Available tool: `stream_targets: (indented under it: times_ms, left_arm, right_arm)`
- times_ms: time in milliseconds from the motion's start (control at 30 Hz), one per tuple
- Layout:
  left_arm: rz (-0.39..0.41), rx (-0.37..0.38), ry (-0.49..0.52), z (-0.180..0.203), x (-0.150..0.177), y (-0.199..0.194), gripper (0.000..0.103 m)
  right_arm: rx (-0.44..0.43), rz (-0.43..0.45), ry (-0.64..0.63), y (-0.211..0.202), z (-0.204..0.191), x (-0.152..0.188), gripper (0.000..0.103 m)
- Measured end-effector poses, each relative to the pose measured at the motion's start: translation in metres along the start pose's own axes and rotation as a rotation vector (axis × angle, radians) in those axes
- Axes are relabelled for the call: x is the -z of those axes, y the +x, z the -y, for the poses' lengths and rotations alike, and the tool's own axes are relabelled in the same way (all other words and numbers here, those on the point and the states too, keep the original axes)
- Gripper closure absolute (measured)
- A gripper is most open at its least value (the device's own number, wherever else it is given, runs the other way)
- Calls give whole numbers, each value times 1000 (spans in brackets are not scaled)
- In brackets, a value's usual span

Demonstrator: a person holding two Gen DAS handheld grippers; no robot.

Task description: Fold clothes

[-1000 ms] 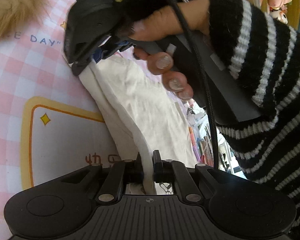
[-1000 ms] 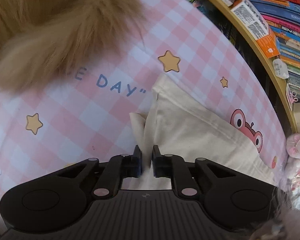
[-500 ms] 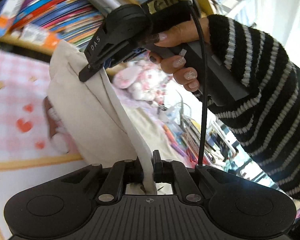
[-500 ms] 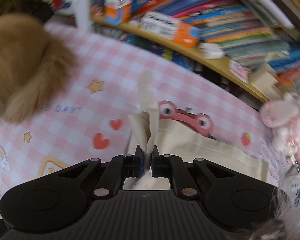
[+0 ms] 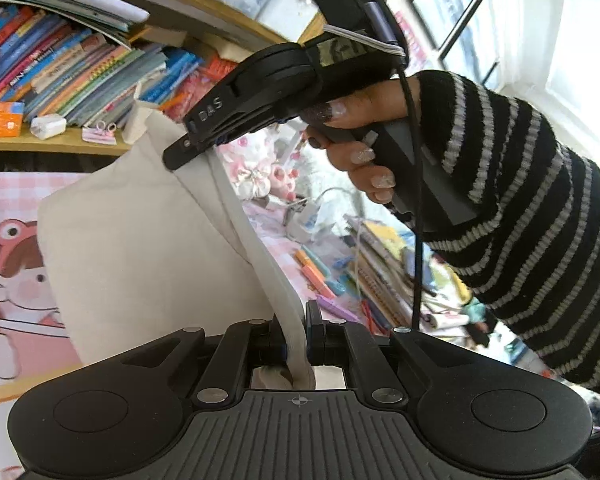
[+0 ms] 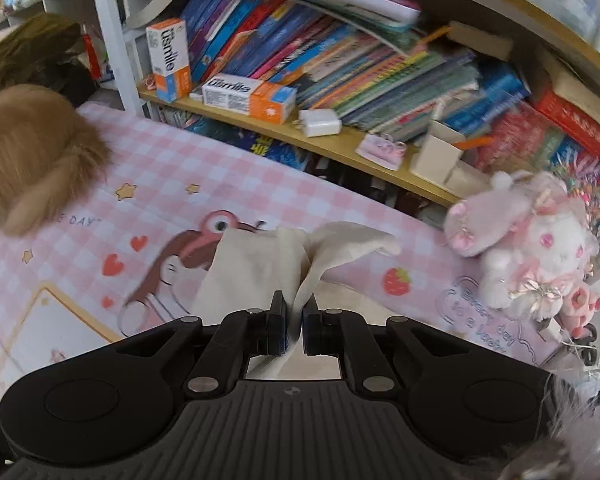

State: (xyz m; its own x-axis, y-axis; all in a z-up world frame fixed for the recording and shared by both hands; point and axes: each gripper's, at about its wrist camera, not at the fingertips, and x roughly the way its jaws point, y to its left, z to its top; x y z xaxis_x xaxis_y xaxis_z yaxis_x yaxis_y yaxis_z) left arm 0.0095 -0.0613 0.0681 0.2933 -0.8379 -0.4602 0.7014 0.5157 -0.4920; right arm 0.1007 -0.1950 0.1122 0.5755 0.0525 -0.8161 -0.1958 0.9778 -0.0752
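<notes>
Here, cream garment (image 5: 140, 248) lower part hidden

Cream garment (image 6: 260, 268): lower portion hidden behind the right gripper (image 6: 294, 326) body — hem not visible. In the left wrist view, the garment's bottom edge is likewise covered by the left gripper (image 5: 296, 336). Fluffy tan object (image 6: 32, 152) at the pink checked mat's (image 6: 172, 168) left edge: cut off by the frame, possibly a plush toy. Book spines (image 6: 340, 60): titles mostly illegible.

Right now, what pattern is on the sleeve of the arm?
Black with thin grey stripes on the sleeve, clearest in the left wrist view.
</notes>
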Motion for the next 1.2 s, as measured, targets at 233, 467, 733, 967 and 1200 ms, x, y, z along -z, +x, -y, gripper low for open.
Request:
stream_targets:
  times_ms: [233, 467, 733, 967, 1200]
  left_arm:
    - [-125, -137, -15, 60, 30, 64, 96]
    - [-246, -331, 93, 86, 60, 133, 91]
    - [-247, -470, 241, 113, 80, 144, 75]
    - [-200, -500, 410, 131, 89, 142, 85]
    - [-125, -477, 478, 140, 85, 127, 92]
  right_arm:
    - [-106, 8, 89, 12, 90, 56, 95]
    - [-173, -87, 396, 72, 161, 122, 85]
    - [-280, -21, 647, 87, 192, 128, 61]
    - [-320, -27, 510, 92, 189, 111, 94]
    - [-356, 147, 337, 44, 181, 97, 94]
